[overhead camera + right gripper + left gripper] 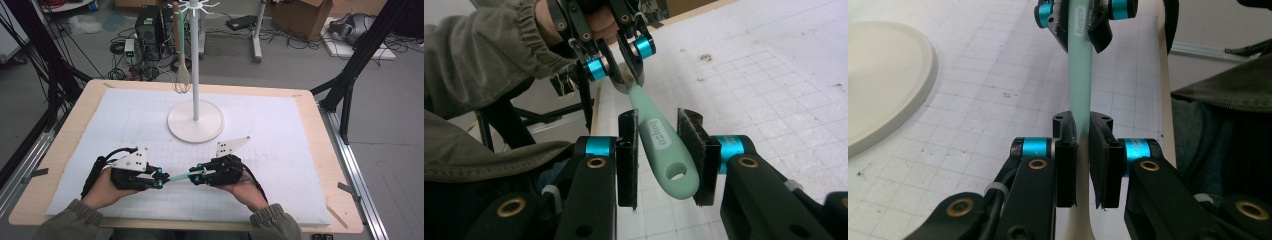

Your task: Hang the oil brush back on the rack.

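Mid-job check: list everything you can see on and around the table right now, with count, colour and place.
Utensil handle: one, mint green, hole at its end, bridging both grippers above the mat.
Stand: one, white, round base and pole, mat centre.
Hanging whisk: one, green and wood handle, hung from the stand's top hooks.
Mat: one, white gridded, covering the wooden table.
Floor clutter: cables, dark computer tower, cardboard box, behind the table.
Left gripper: black with blue rollers, shut on the handle.
Right gripper: same colours, handle end between its jaws, far pad touching, near pad apart.
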Motion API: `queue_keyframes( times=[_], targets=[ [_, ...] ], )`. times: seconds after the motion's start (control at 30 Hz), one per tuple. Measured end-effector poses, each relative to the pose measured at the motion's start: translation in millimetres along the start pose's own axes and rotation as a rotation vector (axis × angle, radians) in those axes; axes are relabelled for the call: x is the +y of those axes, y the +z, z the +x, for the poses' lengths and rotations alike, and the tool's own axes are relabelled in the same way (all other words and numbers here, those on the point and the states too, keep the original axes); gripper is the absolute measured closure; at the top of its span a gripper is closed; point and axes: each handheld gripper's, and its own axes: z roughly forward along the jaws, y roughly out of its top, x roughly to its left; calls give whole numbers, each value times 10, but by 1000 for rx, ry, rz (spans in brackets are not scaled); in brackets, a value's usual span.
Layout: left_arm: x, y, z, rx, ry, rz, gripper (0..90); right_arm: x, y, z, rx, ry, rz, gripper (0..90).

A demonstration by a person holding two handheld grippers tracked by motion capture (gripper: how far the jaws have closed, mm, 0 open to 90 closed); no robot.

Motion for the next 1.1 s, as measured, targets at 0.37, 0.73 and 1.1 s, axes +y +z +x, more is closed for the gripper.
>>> queue_keyframes(
  times=[0.37,0.73,1.1],
  targets=[
    [-16,74,22,-37,-22,12,797,23,-30,32,47,-2,-18,791],
    [46,94,34,-55,-23,15,812,220,-103,171,13,-93,-54,834],
    [34,31,65,-40,-56,-32,843,277,-36,202,-25,-76,-106,685]
  ],
)
